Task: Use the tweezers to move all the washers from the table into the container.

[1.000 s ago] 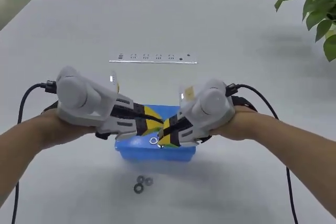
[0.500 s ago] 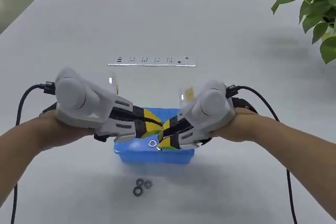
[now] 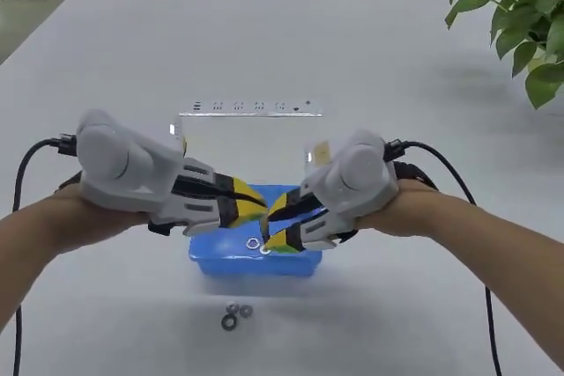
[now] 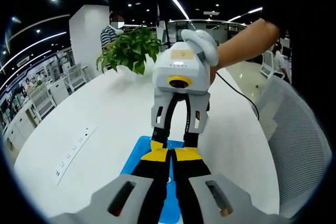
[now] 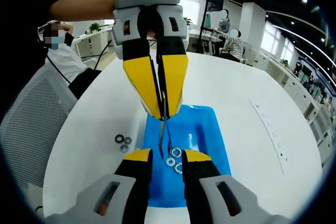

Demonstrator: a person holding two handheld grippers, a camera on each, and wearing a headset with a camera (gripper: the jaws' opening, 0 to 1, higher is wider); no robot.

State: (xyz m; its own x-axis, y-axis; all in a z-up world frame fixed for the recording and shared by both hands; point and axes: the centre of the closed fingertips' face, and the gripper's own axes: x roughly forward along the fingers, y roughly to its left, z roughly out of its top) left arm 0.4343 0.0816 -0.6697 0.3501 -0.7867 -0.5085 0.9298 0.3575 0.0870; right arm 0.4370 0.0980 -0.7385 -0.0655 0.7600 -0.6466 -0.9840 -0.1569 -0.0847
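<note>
A blue container [image 3: 256, 263] lies on the white table, with my two grippers meeting over it. The left gripper [image 3: 260, 207] is shut on thin metal tweezers [image 5: 164, 129], whose tips reach down into the container [image 5: 202, 124]. Three washers [image 5: 175, 160] lie inside it by the tweezer tips. The right gripper [image 3: 275, 222] faces the left one, open, and its yellow jaws [image 5: 168, 157] hold nothing. Three more washers [image 3: 235, 314] lie on the table in front of the container, also seen as washers [image 5: 124, 141] beside its long side.
A white power strip [image 3: 249, 108] lies on the table beyond the container. A green plant [image 3: 520, 15] stands at the far right. Cables trail from both grippers. Office chairs and people are in the background of the gripper views.
The head camera has tilted, so the whole scene has shifted. Both grippers stay over the container; the left one has drawn back a little to the left.
</note>
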